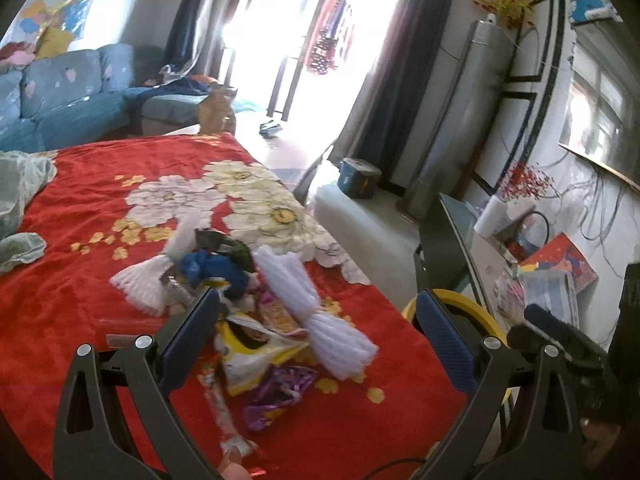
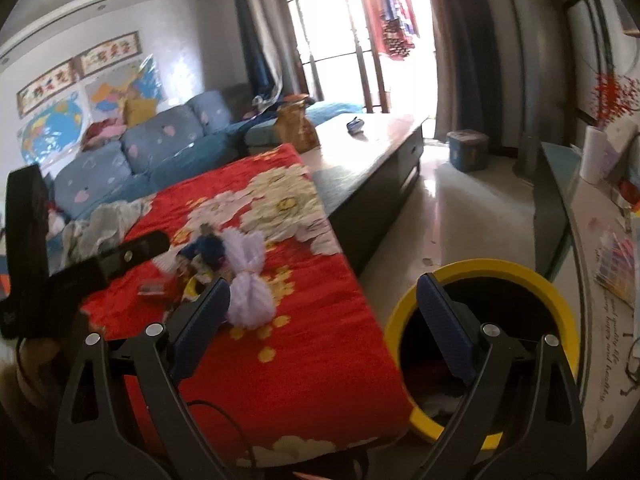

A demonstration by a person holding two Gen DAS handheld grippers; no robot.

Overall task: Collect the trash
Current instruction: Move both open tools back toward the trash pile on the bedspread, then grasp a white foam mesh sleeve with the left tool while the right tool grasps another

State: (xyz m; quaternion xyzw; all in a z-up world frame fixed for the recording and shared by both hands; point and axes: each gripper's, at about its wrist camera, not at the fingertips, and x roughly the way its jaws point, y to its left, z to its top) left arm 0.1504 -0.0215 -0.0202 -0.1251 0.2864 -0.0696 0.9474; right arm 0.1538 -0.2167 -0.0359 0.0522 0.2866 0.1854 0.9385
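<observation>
- red flowered cloth (image 1: 100,184) covers the low table in front of us, and the trash pile (image 1: 248,300) lies on it near the edge closest to us.
- we can pick out white foam netting (image 1: 320,312), a second piece of white netting (image 1: 148,280), a blue crumpled piece (image 1: 216,268), a yellow and white wrapper (image 1: 252,348) and a shiny purple wrapper (image 1: 276,392), all touching or overlapping.
- our left gripper (image 1: 316,332) hovers above the pile with its jaws spread wide and nothing between them.
- our right gripper (image 2: 324,320) is likewise spread wide and empty, one finger over the cloth and the other over the bin.
- a yellow-rimmed bin (image 2: 560,300) stands on the floor just beside the table's right edge, with something dark inside that we cannot make out.
- farther off we see a blue sofa (image 2: 160,152) behind the table and bright glass doors (image 2: 340,32) beyond.
</observation>
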